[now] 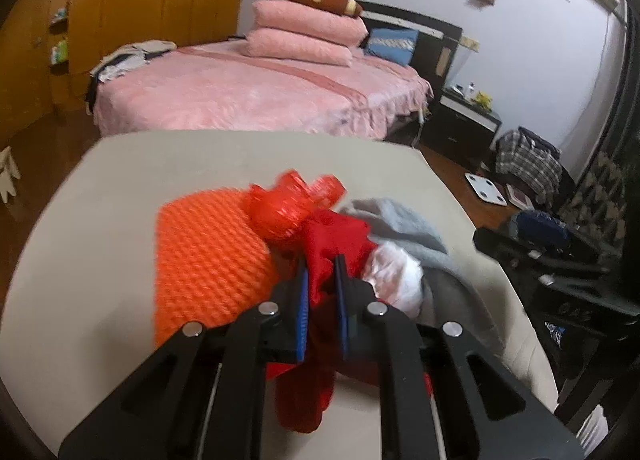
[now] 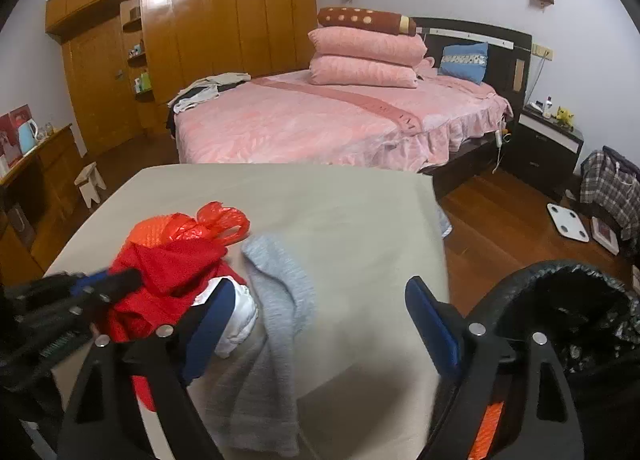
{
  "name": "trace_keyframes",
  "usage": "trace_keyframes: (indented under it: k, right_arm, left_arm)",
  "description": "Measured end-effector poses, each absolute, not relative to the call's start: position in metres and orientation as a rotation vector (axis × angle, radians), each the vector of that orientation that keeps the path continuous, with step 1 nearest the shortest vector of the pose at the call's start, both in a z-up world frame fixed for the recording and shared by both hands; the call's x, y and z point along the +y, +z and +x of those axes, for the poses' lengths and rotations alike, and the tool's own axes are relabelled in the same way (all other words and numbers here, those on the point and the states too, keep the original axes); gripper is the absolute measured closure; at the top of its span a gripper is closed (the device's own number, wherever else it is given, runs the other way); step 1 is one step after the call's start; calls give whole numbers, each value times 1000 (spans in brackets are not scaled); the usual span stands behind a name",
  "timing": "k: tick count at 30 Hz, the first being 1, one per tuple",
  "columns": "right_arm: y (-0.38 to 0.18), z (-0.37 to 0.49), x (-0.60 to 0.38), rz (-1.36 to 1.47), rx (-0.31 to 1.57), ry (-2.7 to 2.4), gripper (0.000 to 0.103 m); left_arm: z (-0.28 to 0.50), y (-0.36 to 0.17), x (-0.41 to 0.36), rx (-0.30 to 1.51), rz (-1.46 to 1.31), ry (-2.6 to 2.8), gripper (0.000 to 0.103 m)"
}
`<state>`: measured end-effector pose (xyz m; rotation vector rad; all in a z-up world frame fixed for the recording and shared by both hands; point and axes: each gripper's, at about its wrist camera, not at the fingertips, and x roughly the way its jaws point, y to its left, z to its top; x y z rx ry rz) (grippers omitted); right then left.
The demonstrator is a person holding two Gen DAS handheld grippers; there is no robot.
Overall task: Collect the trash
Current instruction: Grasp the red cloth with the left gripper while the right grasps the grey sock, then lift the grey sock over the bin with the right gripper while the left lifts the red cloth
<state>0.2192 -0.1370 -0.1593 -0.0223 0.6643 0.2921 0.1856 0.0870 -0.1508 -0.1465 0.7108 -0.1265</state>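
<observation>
My left gripper [image 1: 322, 272] is shut on a red cloth [image 1: 334, 238] at the near part of the beige table [image 1: 240, 156]; it also shows in the right wrist view [image 2: 120, 278], pinching the same red cloth [image 2: 176, 264]. Beside it lie an orange foam net [image 1: 208, 244], a crumpled red plastic bag [image 1: 292, 200], white crumpled plastic [image 1: 396, 272] and a grey cloth [image 1: 404, 220]. My right gripper [image 2: 320, 312] is open and empty above the table, right of the grey cloth [image 2: 280, 292] and the white plastic [image 2: 240, 320].
A black-lined trash bin [image 2: 576, 300] stands at the table's right. A pink bed [image 2: 320, 116] lies beyond the table, with a black nightstand [image 2: 548, 140], a white scale [image 2: 568, 222] and a plaid bag [image 2: 612, 184] on the wooden floor. A small stool [image 2: 90, 182] stands left.
</observation>
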Motion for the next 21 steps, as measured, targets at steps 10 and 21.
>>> trace_keyframes:
  k: [10, 21]
  right_arm:
    - [-188, 228, -119, -41, 746, 308, 40]
    - [-212, 236, -119, -54, 831, 331, 87]
  left_arm:
    - [181, -146, 103, 700, -136, -79, 92]
    - [176, -143, 107, 684, -144, -73, 92]
